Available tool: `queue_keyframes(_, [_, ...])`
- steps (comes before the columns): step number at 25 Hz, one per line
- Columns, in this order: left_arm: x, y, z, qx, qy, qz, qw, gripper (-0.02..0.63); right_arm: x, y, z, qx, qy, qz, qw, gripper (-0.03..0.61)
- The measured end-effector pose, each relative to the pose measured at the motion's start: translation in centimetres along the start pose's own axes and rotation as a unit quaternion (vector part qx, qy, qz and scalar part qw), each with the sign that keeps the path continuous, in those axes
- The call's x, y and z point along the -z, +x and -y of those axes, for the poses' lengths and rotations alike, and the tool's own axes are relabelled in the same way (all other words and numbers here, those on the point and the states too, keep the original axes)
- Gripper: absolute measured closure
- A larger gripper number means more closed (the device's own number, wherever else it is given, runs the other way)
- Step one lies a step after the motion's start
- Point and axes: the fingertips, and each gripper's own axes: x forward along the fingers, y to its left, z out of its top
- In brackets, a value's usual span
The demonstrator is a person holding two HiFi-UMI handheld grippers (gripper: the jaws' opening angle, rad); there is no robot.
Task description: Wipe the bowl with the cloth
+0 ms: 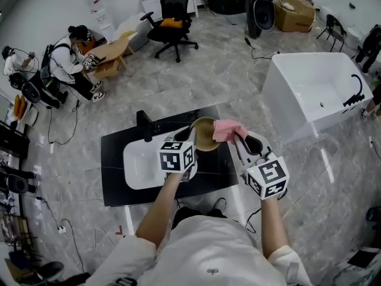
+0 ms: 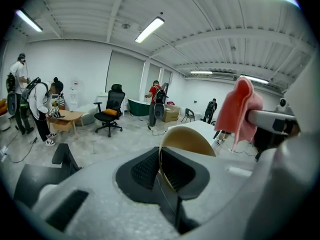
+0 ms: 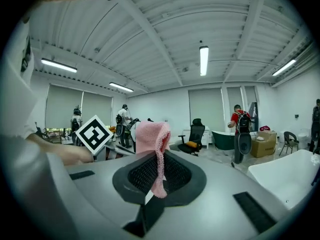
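You are holding a two-jaw gripper in each hand above a black countertop (image 1: pixel 113 183) that carries a white basin (image 1: pixel 140 162) and a black faucet (image 1: pixel 144 125).

**Left gripper** (image 1: pixel 193 137): Its jaws are standing almost together and are clamping the thin wall of the tan bowl (image 1: pixel 204 134). In the left gripper view, the rim of the bowl (image 2: pixel 187 141) is running straight down between the two black pads (image 2: pixel 145 170), and the left gripper (image 2: pixel 162 173) is gripping it on edge. The bowl is hanging in the air, clear of the countertop, over the right end of the basin. It is tilting so that its hollow is facing up and toward the right gripper.

**Right gripper** (image 1: pixel 238 137): Its jaws are closing on the pink cloth (image 1: pixel 225 130). In the right gripper view, a fold of the cloth (image 3: pixel 152 139) is being pinched between the pads of the right gripper (image 3: pixel 156 176), and the rest is bunching above them. The marker cube (image 3: pixel 94 133) of the left gripper is showing just to the left of the cloth.

**Cloth and bowl:** In the head view, the cloth is sitting just beside the right rim of the bowl. In the left gripper view, the cloth (image 2: pixel 240 111) is hanging to the right of the bowl. You cannot tell from any view whether the two are touching.

A white bathtub (image 1: pixel 315 91) is standing well apart to the right.
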Motion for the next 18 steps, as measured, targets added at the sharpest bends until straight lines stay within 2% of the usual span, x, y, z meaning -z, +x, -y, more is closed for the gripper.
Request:
queue_keyframes(4, [-0.5, -0.6, 1.1, 0.005, 0.011, 0.007, 0.9999, 0.588, 0.6, 1.7, -2.3, -0.024, -0.019, -0.014, 0.999, 0.563])
queue_keyframes(9, [-1.3, -1.5, 2.5, 0.009, 0.019, 0.016, 0.9996, 0.588, 1.4, 2.9, -3.3, -0.028, -0.046, -0.036, 0.998, 0.563])
queue_keyframes(14, [-2.0, -2.2, 2.8, 0.008, 0.038, 0.022, 0.999, 0.586, 1.8, 4.2, -3.5, -0.007, -0.087, -0.055, 0.995, 0.563])
queue_keyframes(18, [-2.1, -2.5, 3.7, 0.011, 0.046, 0.026, 0.9985, 0.586, 2.1, 4.3, -3.0, 0.02, -0.154, -0.077, 0.985, 0.563])
